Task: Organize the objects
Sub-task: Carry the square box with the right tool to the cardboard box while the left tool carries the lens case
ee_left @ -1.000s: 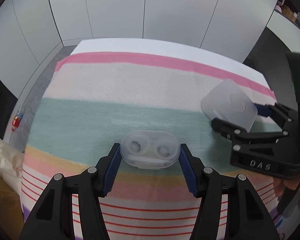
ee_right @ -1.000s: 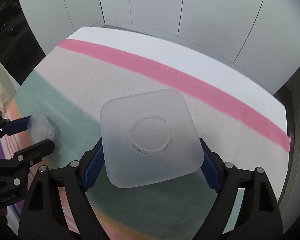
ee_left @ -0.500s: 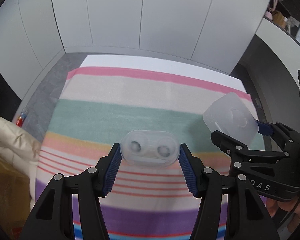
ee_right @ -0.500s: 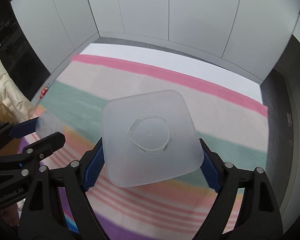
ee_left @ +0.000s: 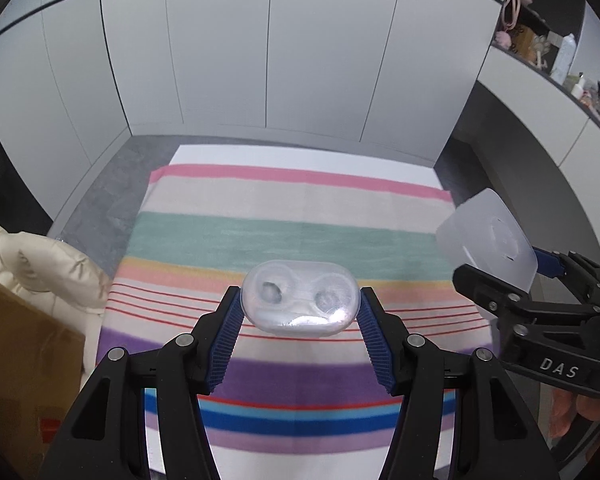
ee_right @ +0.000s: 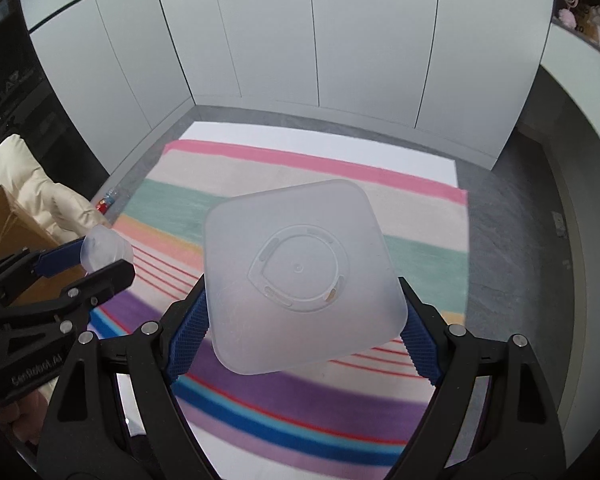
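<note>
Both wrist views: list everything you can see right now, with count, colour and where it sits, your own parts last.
Oval container: one, translucent white, two round wells, clamped in the left claw, off the blanket.
Square container: one, frosted translucent, clamped in the right claw, off the blanket.
Striped blanket: one, pink, beige, teal, purple and blue bands, spread on the surface below.
Padded jacket: one, cream, left of the blanket.
Cardboard box: one, brown, lower left.
Wall panels: white, behind.
Shelf clutter: several small items, upper right, too small to name.
Left claw: black, blue pads.
Right claw: black, blue pads.
</note>
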